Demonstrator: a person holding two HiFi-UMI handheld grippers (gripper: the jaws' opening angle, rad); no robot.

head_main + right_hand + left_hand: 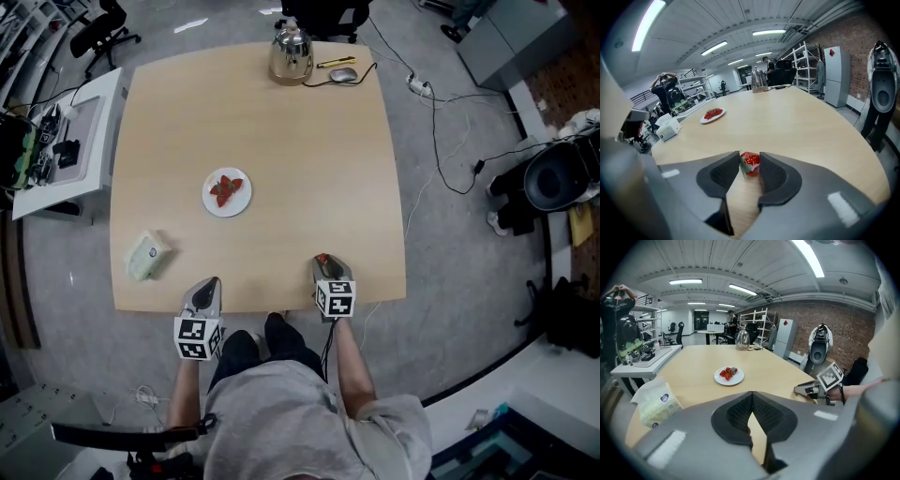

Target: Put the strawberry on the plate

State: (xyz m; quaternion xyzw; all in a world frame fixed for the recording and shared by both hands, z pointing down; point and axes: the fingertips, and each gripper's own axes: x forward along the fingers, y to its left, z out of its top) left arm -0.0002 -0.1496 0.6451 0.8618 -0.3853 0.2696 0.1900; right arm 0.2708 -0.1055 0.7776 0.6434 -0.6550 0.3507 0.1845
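Right claw (750, 157) low at pale wooden bench (281, 141) edge, clamped on a red strawberry (751, 162) half hidden between its jaws; left claw (752, 394) closed

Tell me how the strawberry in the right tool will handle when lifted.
The strawberry looks small and soft, so it is probably light but may bruise if the right tool squeezes hard. Its glossy, tapered shape sits only between the pad tips, so it may slip out. Set down, it would likely roll.
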